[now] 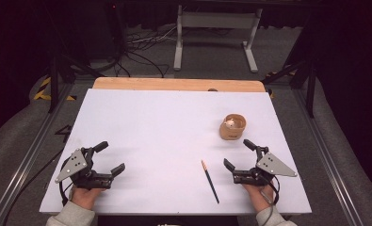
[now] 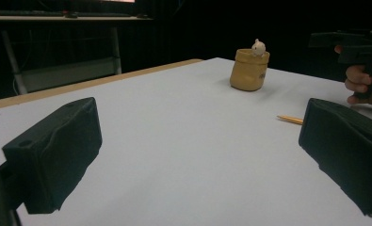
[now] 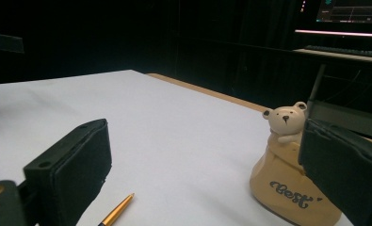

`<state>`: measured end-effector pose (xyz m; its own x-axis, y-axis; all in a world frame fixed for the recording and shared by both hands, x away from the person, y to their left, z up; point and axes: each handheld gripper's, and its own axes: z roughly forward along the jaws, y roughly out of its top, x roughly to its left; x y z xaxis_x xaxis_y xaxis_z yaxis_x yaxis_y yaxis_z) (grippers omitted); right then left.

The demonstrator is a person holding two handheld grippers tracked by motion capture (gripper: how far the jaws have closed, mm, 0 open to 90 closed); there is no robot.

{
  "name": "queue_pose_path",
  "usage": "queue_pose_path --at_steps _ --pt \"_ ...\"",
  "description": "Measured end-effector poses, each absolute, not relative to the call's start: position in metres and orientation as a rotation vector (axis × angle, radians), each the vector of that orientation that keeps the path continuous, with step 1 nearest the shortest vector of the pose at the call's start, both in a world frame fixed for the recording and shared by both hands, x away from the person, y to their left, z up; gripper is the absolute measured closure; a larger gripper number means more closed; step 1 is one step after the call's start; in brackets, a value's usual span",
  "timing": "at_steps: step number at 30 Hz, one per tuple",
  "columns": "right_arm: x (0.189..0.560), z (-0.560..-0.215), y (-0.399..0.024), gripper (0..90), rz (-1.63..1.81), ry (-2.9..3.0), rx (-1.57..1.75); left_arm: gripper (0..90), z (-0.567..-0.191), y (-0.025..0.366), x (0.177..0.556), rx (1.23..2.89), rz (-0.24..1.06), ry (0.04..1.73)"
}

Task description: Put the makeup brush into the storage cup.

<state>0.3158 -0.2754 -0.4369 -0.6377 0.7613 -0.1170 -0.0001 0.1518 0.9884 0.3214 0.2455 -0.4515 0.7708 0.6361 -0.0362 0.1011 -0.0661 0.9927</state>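
White board covers the table point(image 1: 165, 132), with a strip of bare wood along its far edge and dark floor, cables and a grey metal stand point(image 1: 216, 35) beyond it.

At the left near corner, a hand grips the left gripper point(image 1: 109, 158), which rests low over the board. Its jaws stand wide apart with only bare white surface between them; the left gripper view shows the same, both black fingers point(image 2: 56, 153) spread to the sides of the frame and nothing pinched.

Further right, a pen point(image 1: 210, 181) lies flat on the board, its orange tip pointing away from the person and its dark barrel running toward the near edge. It sits just left of the right gripper's left finger, apart from it and untouched. In the right gripper view its gold-orange end point(image 3: 117, 210) shows low down, just inside the left finger.

Next comes the right gripper point(image 1: 236, 155), also held in a hand near the front edge, jaws spread wide and empty.

Beyond its fingertips, toward the far right of the board, stands a tan pen holder point(image 1: 233, 127) shaped like a sack, upright, with a small white bear at its rim. From the right gripper view the holder point(image 3: 282, 188) appears partly behind the right finger point(image 3: 343, 174), though it stands clear of it on the board.
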Motion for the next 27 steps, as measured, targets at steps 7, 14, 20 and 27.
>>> queue_pose_path --at_steps 7,14,20,27 --pt "0.315 -0.434 -0.277 3.6 1.544 1.793 0.734 0.5 -0.449 0.245 0.320 1.601 0.497 0.592" --pt "0.317 -0.433 -0.272 3.5 1.564 1.815 0.721 0.6 -0.449 0.244 0.320 1.604 0.492 0.594" --pt "0.316 -0.429 -0.253 2.3 1.558 1.876 0.645 0.5 -0.449 0.243 0.320 1.602 0.491 0.597" --pt "0.316 -0.425 -0.238 1.5 1.572 1.918 0.601 0.2 -0.449 0.244 0.320 1.601 0.490 0.600"
